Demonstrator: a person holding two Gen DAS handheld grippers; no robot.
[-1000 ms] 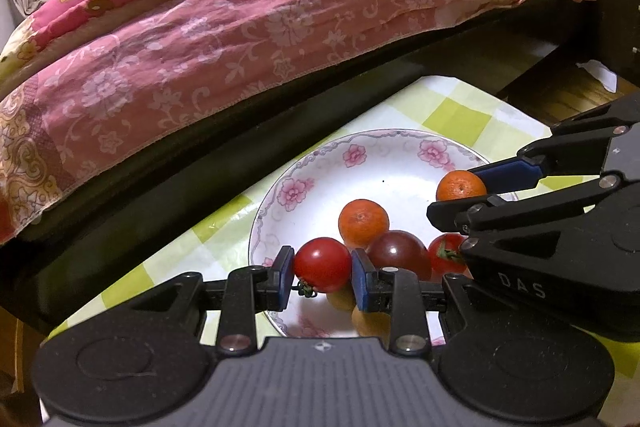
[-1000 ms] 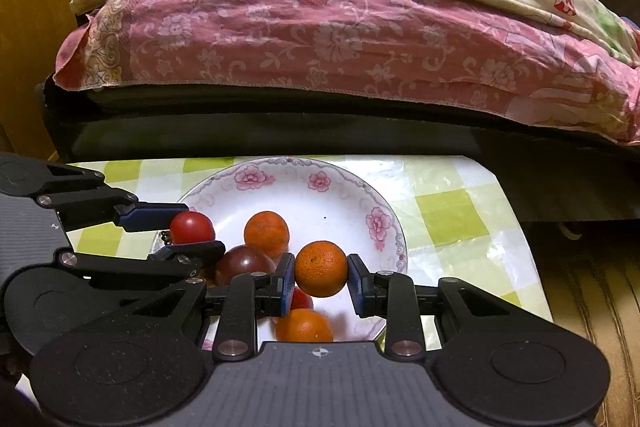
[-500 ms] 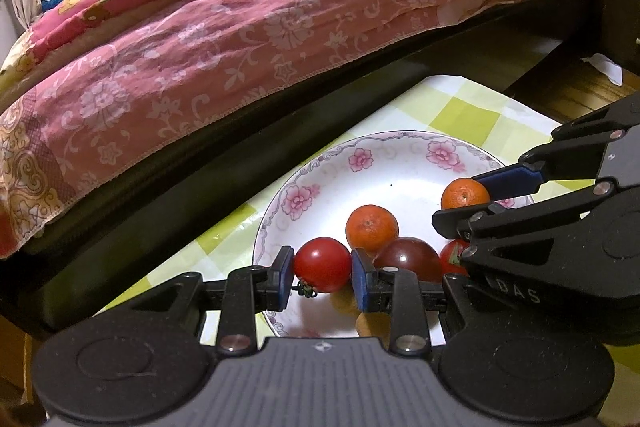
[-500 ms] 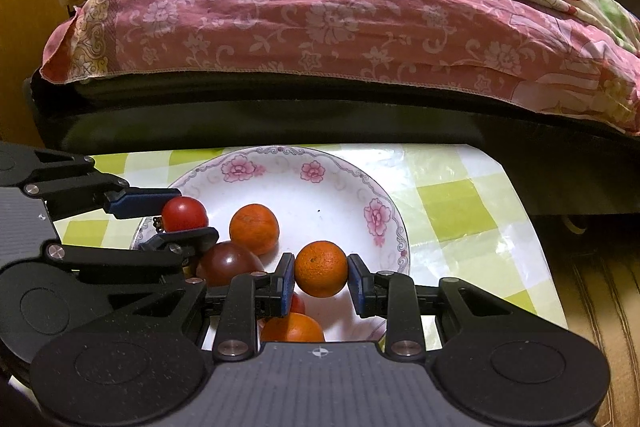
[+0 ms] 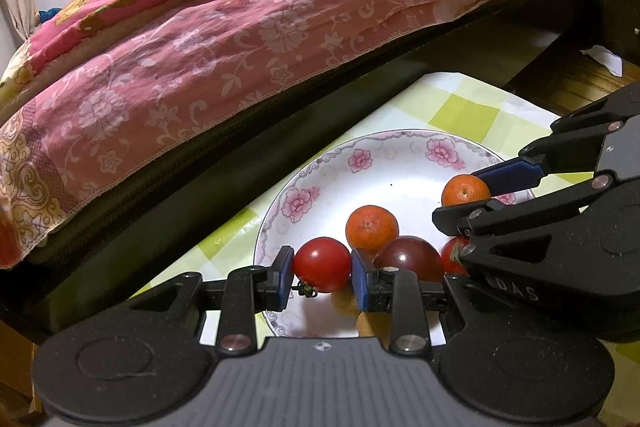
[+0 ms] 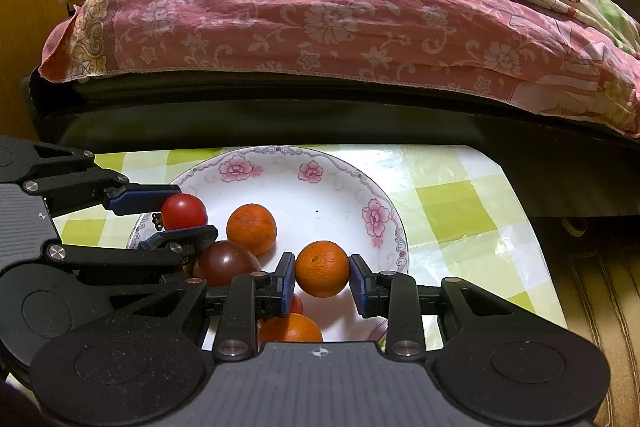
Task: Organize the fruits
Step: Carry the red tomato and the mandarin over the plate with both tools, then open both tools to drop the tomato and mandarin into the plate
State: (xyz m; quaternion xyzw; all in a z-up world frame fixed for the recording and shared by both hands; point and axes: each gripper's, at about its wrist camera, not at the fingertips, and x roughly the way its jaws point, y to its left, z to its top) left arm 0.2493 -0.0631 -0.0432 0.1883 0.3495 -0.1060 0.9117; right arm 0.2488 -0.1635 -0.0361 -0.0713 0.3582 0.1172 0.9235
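Left wrist view: your left gripper (image 5: 322, 277) is clamped on a red tomato (image 5: 322, 264), both blue pads pressed against its sides, held over the near left rim of the flowered plate (image 5: 320, 167). On the plate behind it sit an orange mandarin (image 5: 372, 228) and, touching that, a dark red tomato (image 5: 408, 259); another red tomato (image 5: 452, 257) shows partly behind the right gripper's frame. Your right gripper enters from the right, its fingers closed around a small mandarin (image 5: 466, 190) over the plate's right side. The plate stands on a green-and-white checked tablecloth (image 5: 472, 115), with a pink floral bedspread (image 5: 240, 27) beyond. Right wrist view: your right gripper (image 6: 322, 279) grips the small mandarin (image 6: 322, 269) between its blue pads, above the plate (image 6: 332, 187) toward its near right part. Below it lie a further mandarin (image 6: 290, 329) and a sliver of red tomato (image 6: 297, 305). To the left you see the orange mandarin (image 6: 252, 228), the dark red tomato (image 6: 224, 264) just beside it, and your left gripper (image 6: 182, 213) holding the red tomato (image 6: 184, 211) at the plate's left edge. The tablecloth (image 6: 452, 207) and bedspread (image 6: 320, 19) fill the rest.
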